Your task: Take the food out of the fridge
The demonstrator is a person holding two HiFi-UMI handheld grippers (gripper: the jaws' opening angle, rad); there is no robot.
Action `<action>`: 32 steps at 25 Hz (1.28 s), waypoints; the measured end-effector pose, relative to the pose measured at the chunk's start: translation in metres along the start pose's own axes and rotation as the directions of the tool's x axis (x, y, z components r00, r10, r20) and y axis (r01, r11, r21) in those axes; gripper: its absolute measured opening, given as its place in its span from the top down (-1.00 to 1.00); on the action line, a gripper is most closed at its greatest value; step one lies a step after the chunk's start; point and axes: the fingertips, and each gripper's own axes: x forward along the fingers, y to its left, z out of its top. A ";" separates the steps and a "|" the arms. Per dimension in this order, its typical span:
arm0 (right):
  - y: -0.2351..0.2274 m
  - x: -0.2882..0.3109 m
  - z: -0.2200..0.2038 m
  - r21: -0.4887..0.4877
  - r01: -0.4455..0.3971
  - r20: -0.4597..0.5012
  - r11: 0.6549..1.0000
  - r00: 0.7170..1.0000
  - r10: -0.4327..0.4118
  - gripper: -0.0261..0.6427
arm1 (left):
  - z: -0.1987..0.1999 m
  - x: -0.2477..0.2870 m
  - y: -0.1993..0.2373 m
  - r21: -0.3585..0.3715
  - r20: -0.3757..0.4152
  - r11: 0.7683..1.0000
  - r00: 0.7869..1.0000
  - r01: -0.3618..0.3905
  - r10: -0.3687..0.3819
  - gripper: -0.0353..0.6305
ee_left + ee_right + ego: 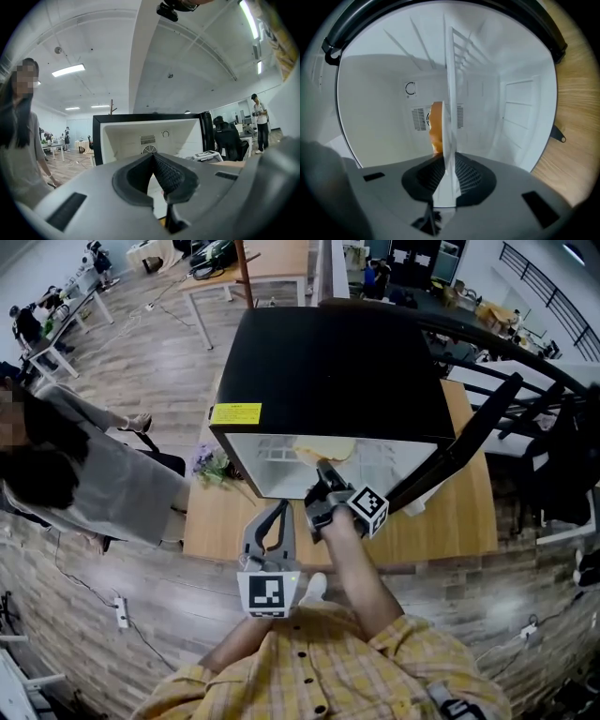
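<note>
A black mini fridge (328, 362) stands on a wooden table (450, 521) with its door (469, 442) swung open to the right. My right gripper (323, 474) is at the fridge's mouth, shut on a clear plastic bag of pale yellow food (328, 448). In the right gripper view the bag's thin edge (450, 93) is pinched between the pads of my right gripper (449, 161), with the orange food (436, 124) behind it. My left gripper (278, 509) hangs lower, in front of the fridge, its jaws (153, 157) shut on nothing. Past them the white fridge interior (136, 138) shows no food.
A person in grey (84, 474) stands at the table's left end and shows at the left of the left gripper view (18, 140). A small bunch of flowers (211, 465) lies by the fridge's left front corner. An office chair (229, 138) is to the right.
</note>
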 end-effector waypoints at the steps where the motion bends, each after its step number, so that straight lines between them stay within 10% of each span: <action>1: 0.001 0.000 0.000 -0.003 0.000 -0.001 1.000 1.000 0.000 0.73 | 0.001 0.000 -0.001 0.005 0.003 1.000 1.000 0.004 -0.004 0.87; 32: 0.046 -0.073 -0.033 -0.001 -0.047 -0.013 0.999 0.999 0.047 0.87 | 0.006 -0.023 -0.002 -0.021 0.036 1.000 0.999 0.019 -0.019 0.87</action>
